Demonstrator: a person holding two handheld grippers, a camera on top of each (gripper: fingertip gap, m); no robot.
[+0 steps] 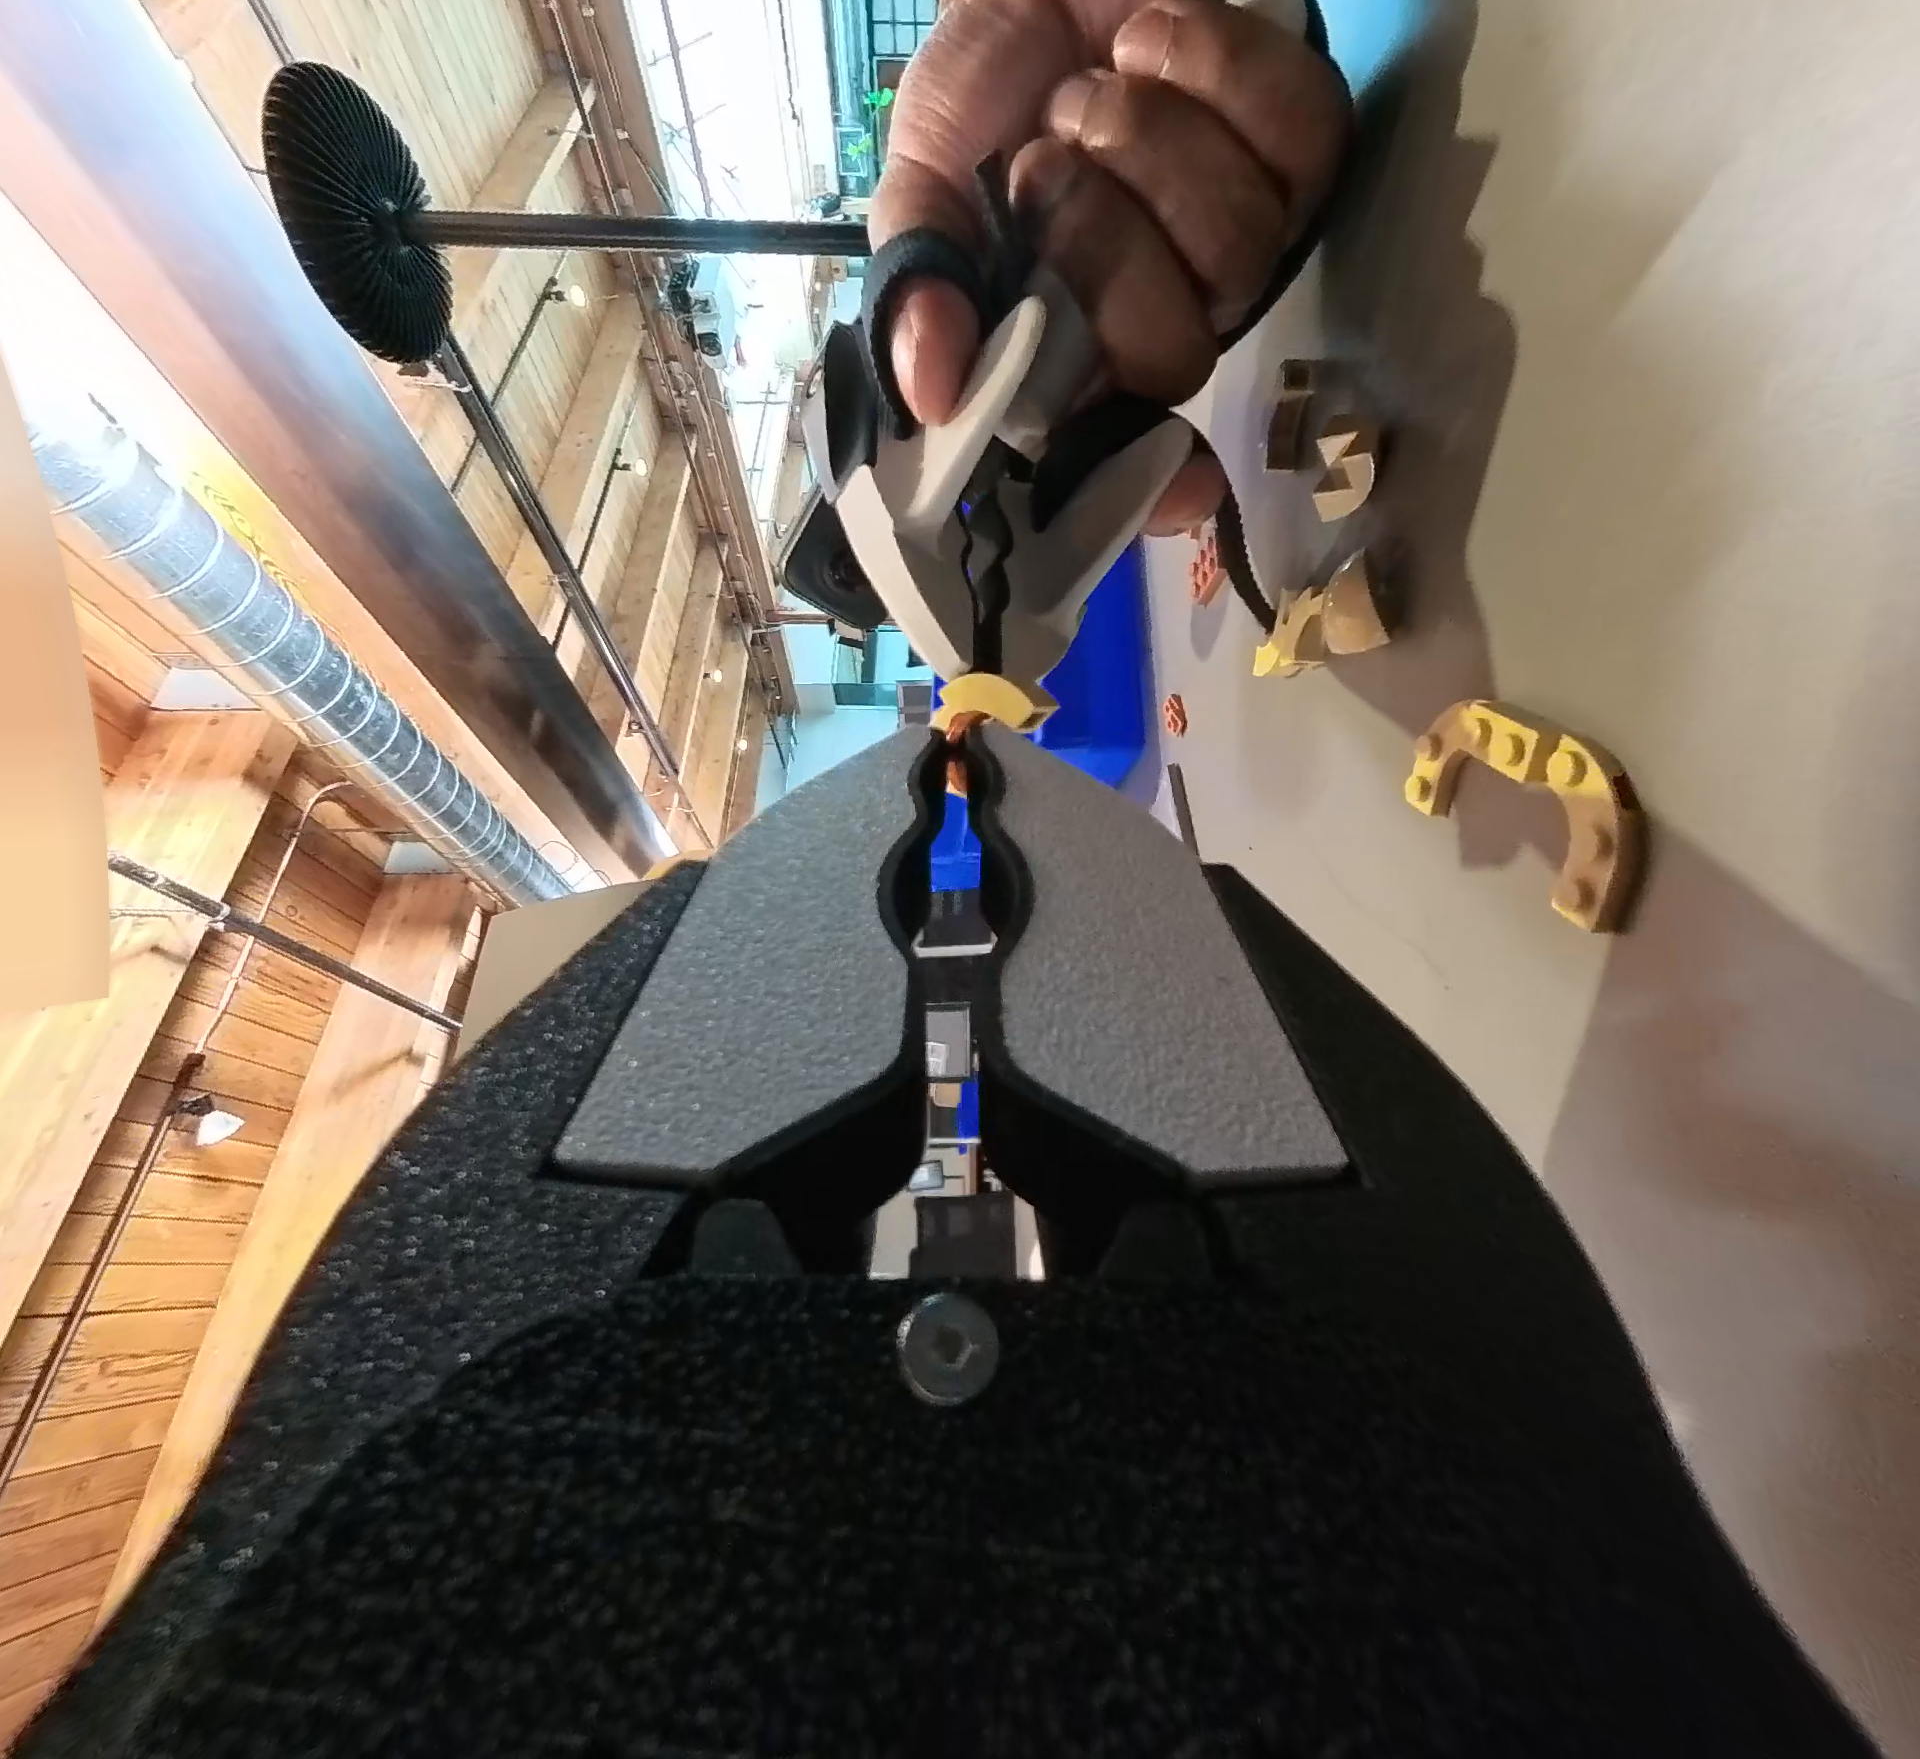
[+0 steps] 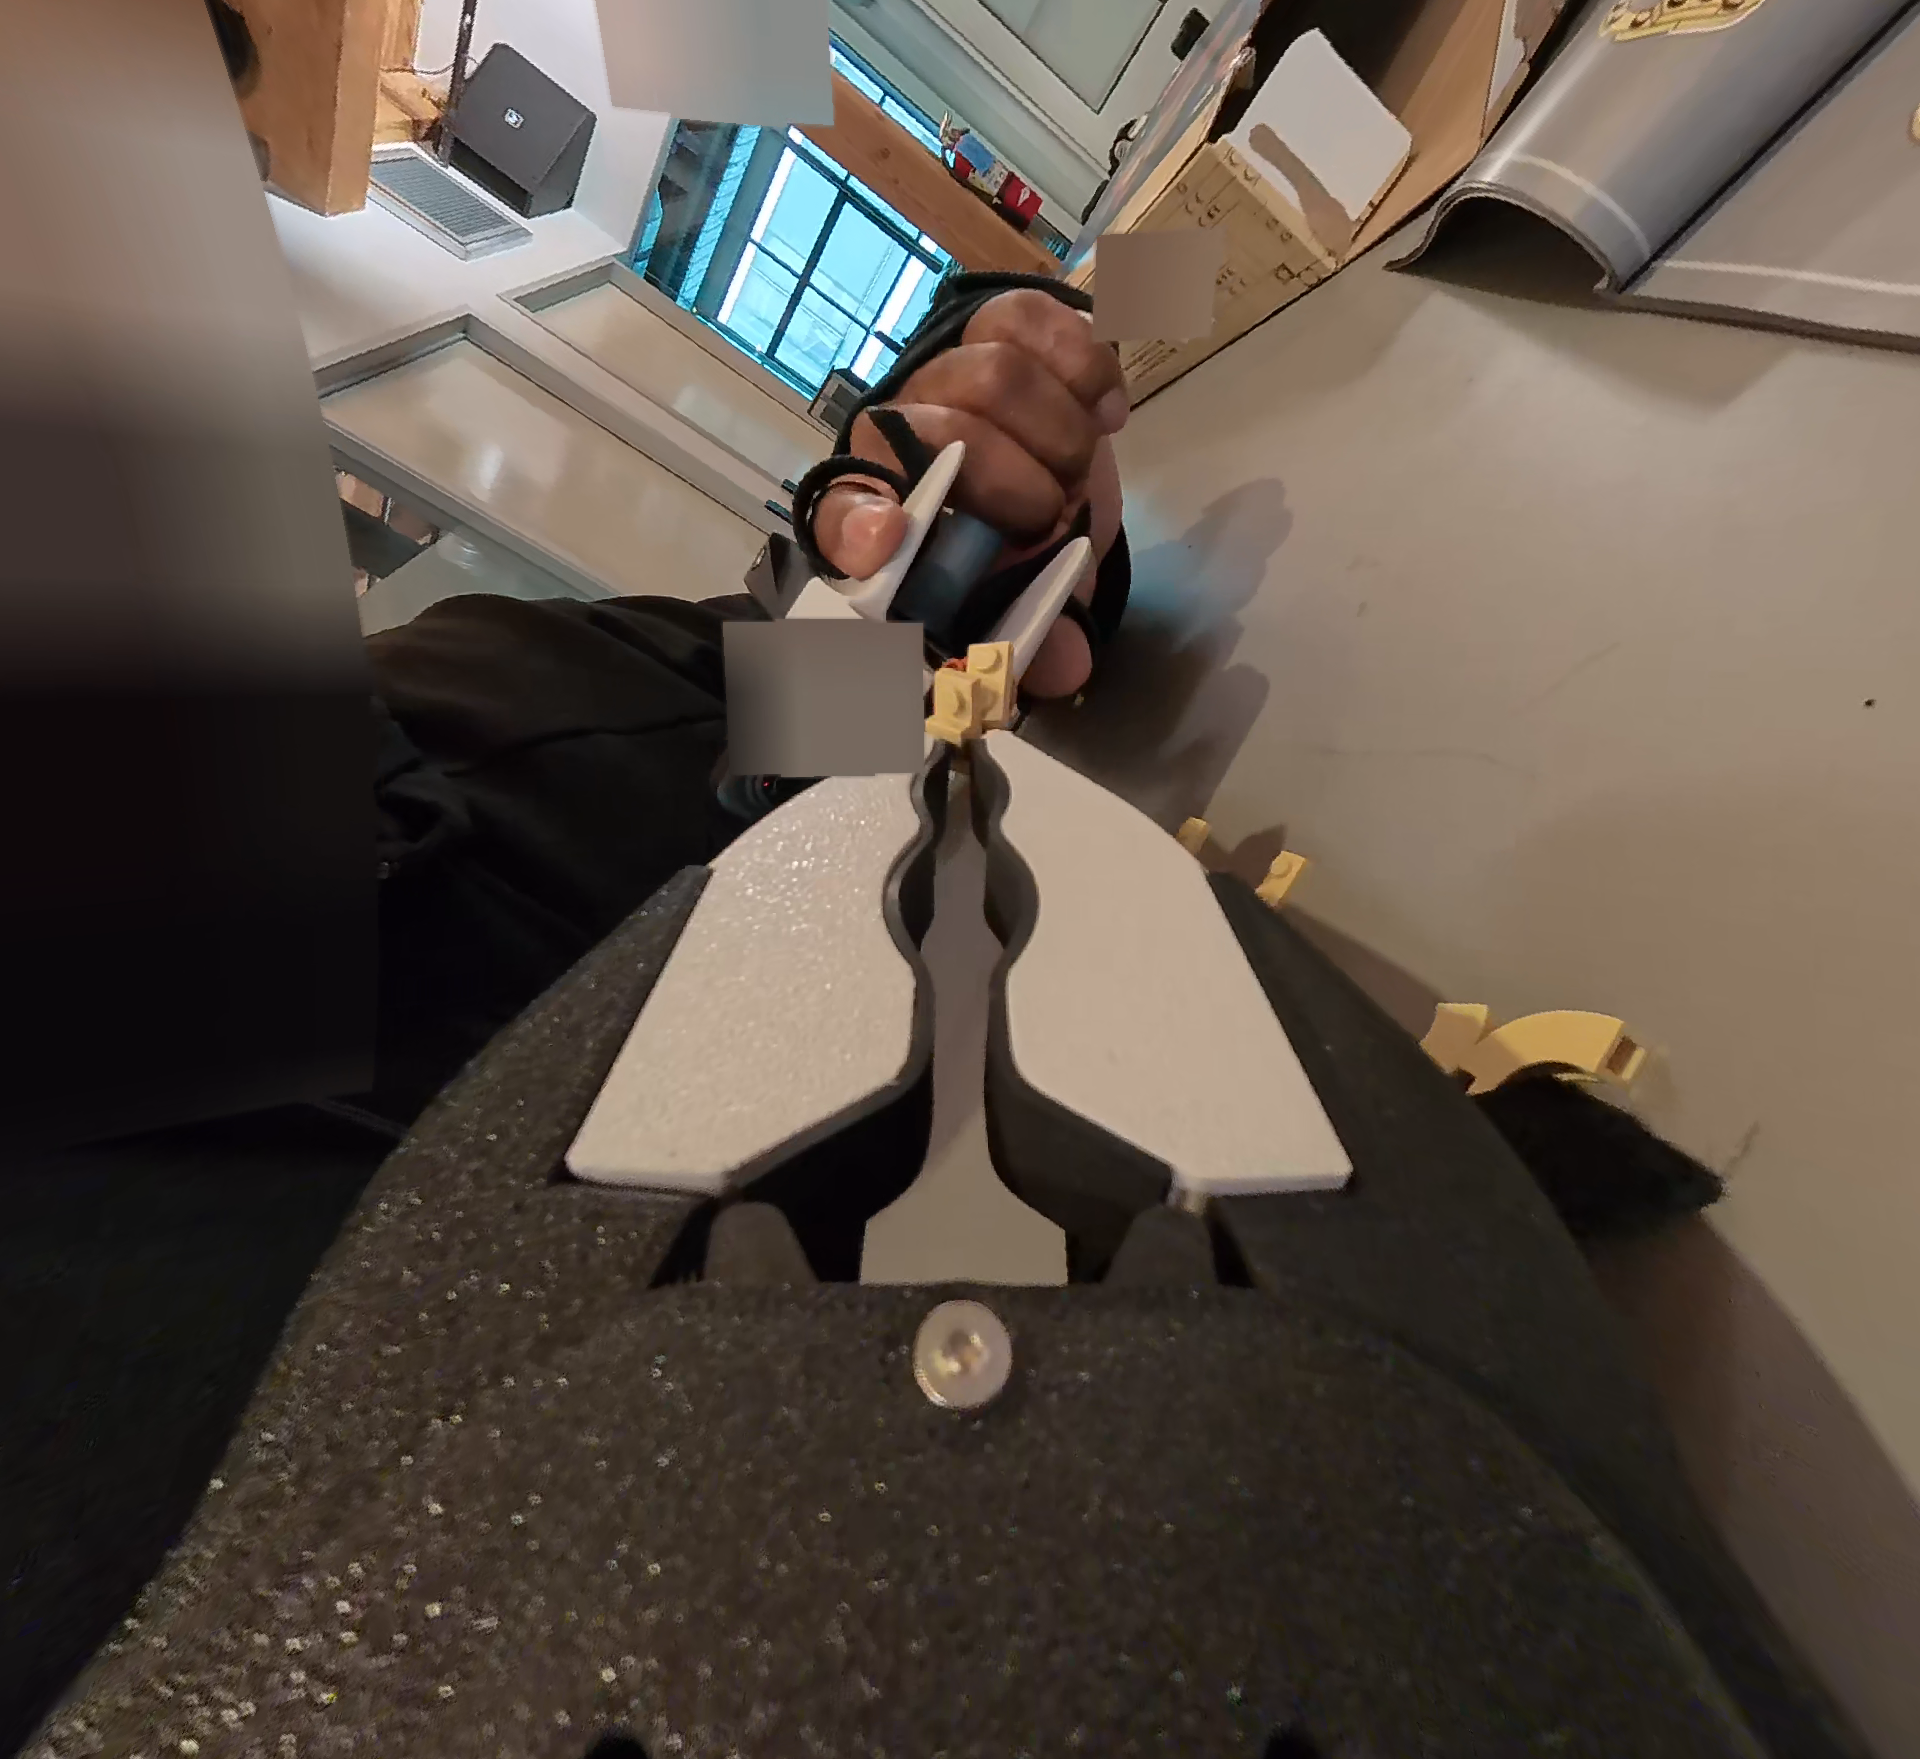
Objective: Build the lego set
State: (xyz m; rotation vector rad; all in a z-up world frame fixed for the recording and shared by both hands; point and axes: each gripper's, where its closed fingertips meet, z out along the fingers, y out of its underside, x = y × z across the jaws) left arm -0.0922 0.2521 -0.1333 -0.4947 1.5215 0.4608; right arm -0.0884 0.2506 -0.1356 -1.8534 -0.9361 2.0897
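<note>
Both grippers' fingers (image 1: pixel 961 753) on tan brick (image 1: pixel 992 701)

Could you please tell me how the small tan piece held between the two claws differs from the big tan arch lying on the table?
The small piece is held in the air, pinched by both the left claw and the right claw; the arch lies free on the table. The small piece is a short curved bit with something orange beside it; the arch is a far larger U-shaped assembly, ending in a dark brown tip. Both are tan and studded.
</note>
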